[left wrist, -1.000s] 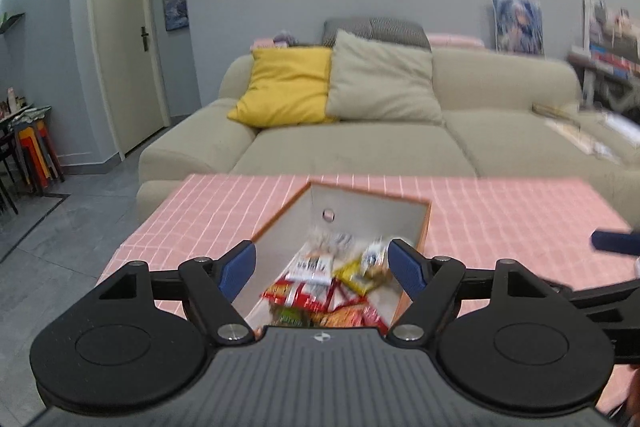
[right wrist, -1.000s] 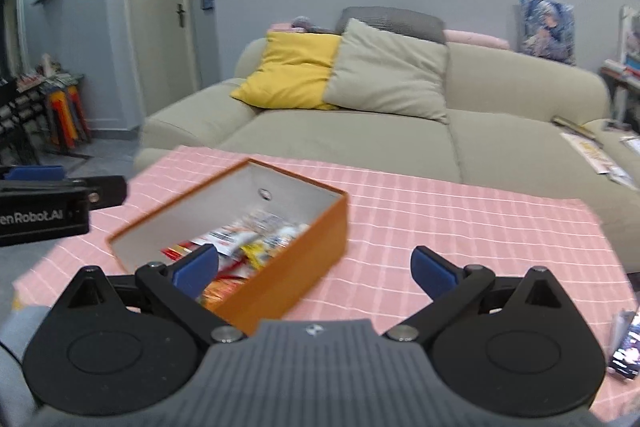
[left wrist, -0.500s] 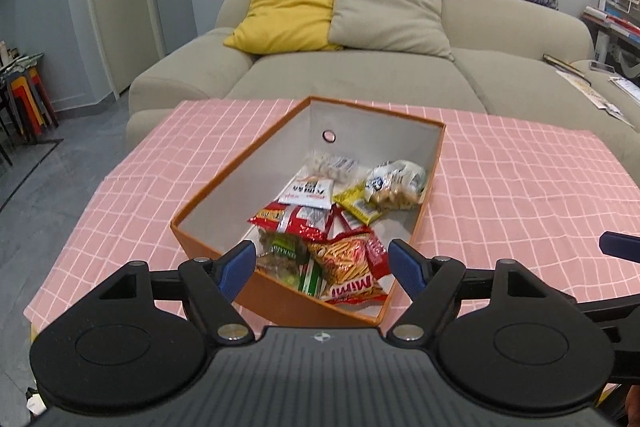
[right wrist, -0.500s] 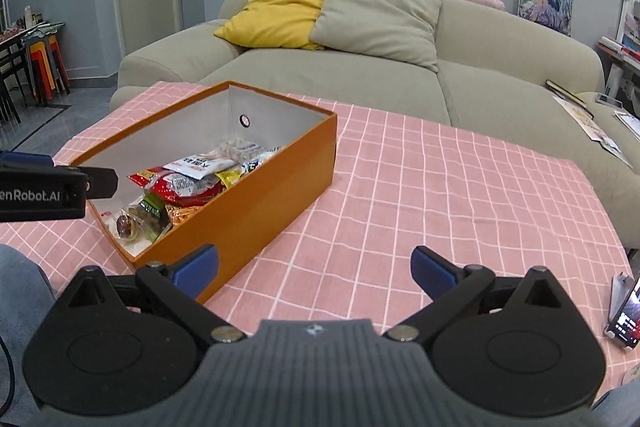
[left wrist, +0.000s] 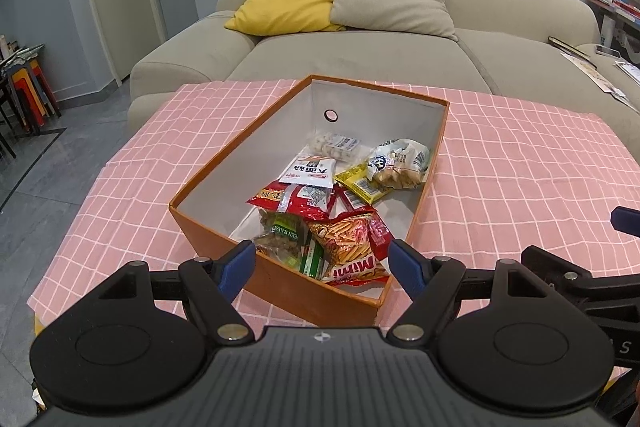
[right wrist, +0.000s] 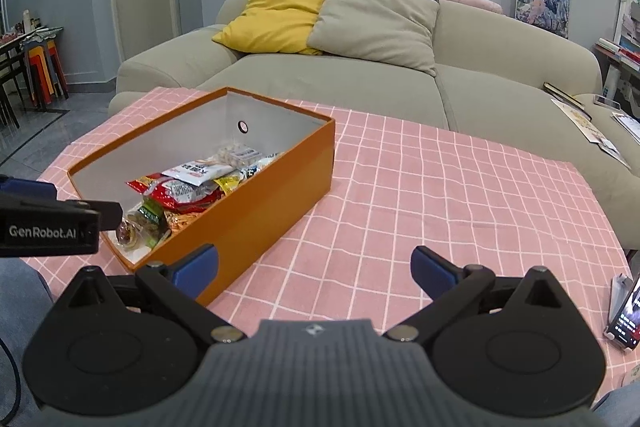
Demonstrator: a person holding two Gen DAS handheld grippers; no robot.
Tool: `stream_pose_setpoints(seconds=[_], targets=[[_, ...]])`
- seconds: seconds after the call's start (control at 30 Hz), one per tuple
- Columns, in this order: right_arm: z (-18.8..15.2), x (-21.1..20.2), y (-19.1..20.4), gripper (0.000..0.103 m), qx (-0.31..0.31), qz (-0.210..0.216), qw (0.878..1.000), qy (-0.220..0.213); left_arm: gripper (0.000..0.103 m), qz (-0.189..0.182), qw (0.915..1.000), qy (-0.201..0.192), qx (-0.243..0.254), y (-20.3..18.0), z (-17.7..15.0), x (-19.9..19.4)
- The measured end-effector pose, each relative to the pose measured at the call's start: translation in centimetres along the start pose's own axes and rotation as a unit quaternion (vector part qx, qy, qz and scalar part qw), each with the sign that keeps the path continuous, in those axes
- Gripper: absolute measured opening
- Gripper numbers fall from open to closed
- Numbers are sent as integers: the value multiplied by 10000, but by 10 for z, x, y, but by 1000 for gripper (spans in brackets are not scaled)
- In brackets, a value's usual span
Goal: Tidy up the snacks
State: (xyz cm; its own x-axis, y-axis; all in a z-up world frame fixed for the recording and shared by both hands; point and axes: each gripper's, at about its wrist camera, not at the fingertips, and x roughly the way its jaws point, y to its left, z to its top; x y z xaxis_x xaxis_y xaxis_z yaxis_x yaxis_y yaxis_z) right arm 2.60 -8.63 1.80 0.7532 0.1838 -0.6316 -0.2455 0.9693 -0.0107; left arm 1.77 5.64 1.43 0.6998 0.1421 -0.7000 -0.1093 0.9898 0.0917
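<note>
Orange box (left wrist: 280,279) on the desk (left wrist: 520,163) with the pink checked cloth, full of snack bags (left wrist: 316,203): a Mimi stick bag (left wrist: 350,247) at the near end, a red bag (left wrist: 294,197) in the middle, a white bag (left wrist: 310,171) and a yellow one (left wrist: 358,183) further back. Beige sofa (right wrist: 500,83) behind, with a yellow pillow (right wrist: 276,17) and a grey pillow (right wrist: 376,17). Left claw (left wrist: 322,261) low over the near end of the box, spread wide, holding nothing. Right claw (right wrist: 314,265) over bare cloth beside the box, spread wide too, nothing in it. Only in the right view: a phone (right wrist: 626,315) at the desk edge.
</note>
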Motion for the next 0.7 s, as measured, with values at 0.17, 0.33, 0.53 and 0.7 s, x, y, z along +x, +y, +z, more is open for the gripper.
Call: stream_pose_setpoints(seconds=[0.17,0.33,0.53,0.7], targets=[[0,-1,1,99,-42,20,10000,-27,88,0,10000,-1,-4,0,0,0],[0,-1,1,99,-65,49,10000,-35,88,17,10000,5,13,0,1,-1],[1,-1,1,99,-62,74,10000,-21,88,21,10000,7,12,0,2,-1],[1,-2,-1,99,-54,94,9999,-21,88,23,10000,15,17,0,2,-2]])
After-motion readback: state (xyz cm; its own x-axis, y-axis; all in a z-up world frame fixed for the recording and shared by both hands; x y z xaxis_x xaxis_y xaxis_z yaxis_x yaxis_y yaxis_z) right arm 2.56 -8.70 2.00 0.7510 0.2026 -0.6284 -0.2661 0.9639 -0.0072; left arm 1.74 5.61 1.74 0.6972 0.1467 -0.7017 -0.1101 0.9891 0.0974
